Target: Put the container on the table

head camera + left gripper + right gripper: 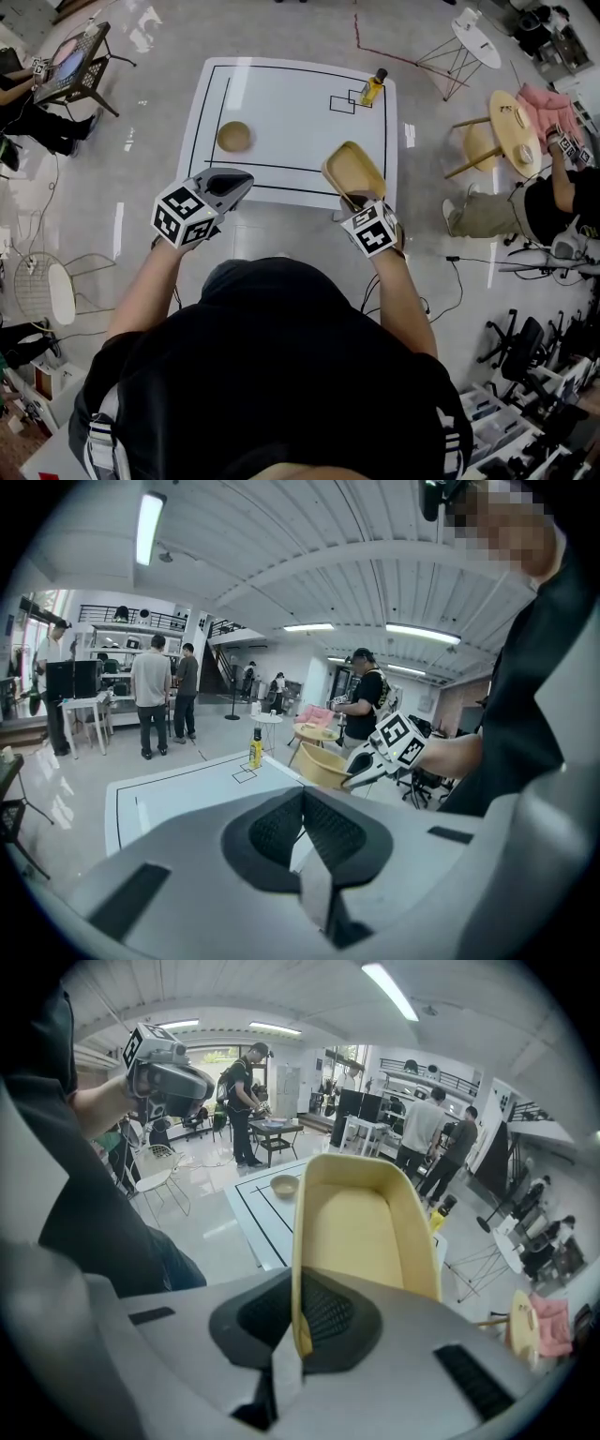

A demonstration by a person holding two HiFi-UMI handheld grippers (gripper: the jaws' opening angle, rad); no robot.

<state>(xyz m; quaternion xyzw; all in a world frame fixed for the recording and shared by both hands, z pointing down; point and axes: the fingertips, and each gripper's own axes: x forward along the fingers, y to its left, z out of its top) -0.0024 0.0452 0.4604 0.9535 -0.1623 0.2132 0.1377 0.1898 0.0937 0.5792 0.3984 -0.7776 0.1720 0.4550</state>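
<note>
My right gripper (353, 199) is shut on the rim of a yellow-tan rectangular container (353, 170), held in the air over the near right edge of the white table (291, 103). In the right gripper view the container (361, 1232) stands up from the jaws, its hollow facing the camera. From the left gripper view the same container (322, 766) shows beyond the right gripper (361, 778). My left gripper (234, 183) hovers at the table's near left edge, shut with nothing in it (302, 832).
A round wooden bowl (233, 136) rests on the table's left half. A yellow bottle (373, 88) stands at the far right corner by two small marked squares. Black lines mark the tabletop. People, chairs and side tables ring the room.
</note>
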